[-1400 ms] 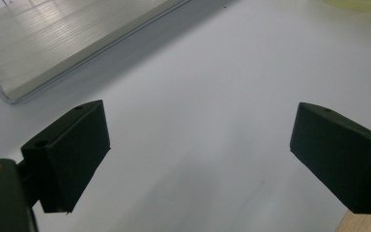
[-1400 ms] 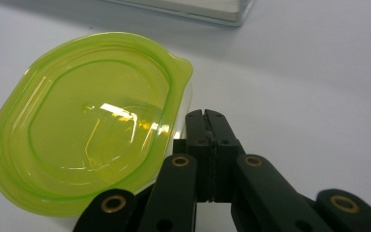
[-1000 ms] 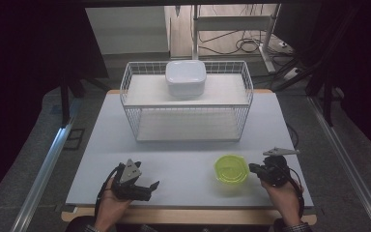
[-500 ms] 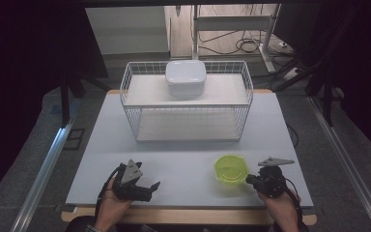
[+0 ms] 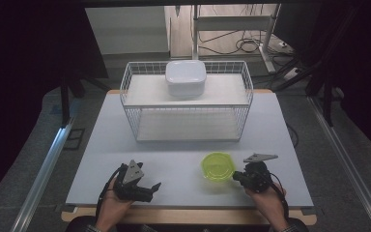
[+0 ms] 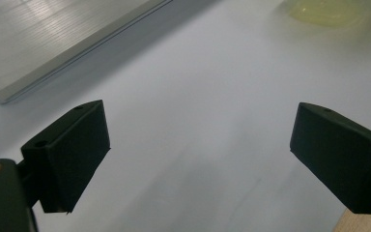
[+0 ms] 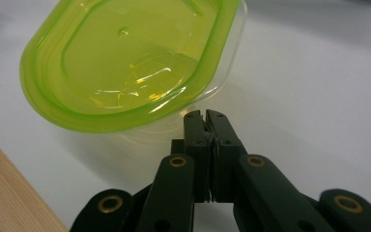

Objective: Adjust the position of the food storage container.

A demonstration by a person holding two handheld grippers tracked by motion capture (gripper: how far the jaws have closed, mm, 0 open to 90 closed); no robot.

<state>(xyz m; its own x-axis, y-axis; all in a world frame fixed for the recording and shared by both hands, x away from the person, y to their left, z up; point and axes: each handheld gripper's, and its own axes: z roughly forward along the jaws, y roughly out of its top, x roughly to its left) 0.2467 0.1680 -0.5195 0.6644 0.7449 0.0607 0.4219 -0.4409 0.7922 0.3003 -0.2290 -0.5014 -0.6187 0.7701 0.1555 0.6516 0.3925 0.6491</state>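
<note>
a small container (image 5: pixel 218 166) of clear plastic, closed by a translucent yellow-green lid, is shown on the white table top (image 5: pixel 183 145), near its front edge and to the right of centre. the outline is rounded, with softened corners; in the right gripper view (image 7: pixel 125 63) a raised rim is seen running around the lid, a sunken oval panel lies inside it, and bright reflections are caught on the surface. below the lid, a pale transparent wall is visible.

the right gripper (image 5: pixel 239 177) is seen in the high view just beside the right flank of the container, held in a hand at the front edge of the table. its jaws are pressed together with nothing between them (image 7: pixel 206 117); their tips are placed directly at the clear wall, under the overhang of the lid. whether the tips touch the wall cannot be told.

the left gripper (image 5: pixel 150 189) is held well apart from the container, at the front left of the table. its jaws are spread wide over bare table (image 6: pixel 200 140), and the container is glimpsed as a blurred yellow-green patch (image 6: pixel 326 10) at the top right of the left gripper view.

behind, a white wire basket (image 5: pixel 186 104) is seen, with a white lidded box (image 5: pixel 185 76) on its upper level.
</note>
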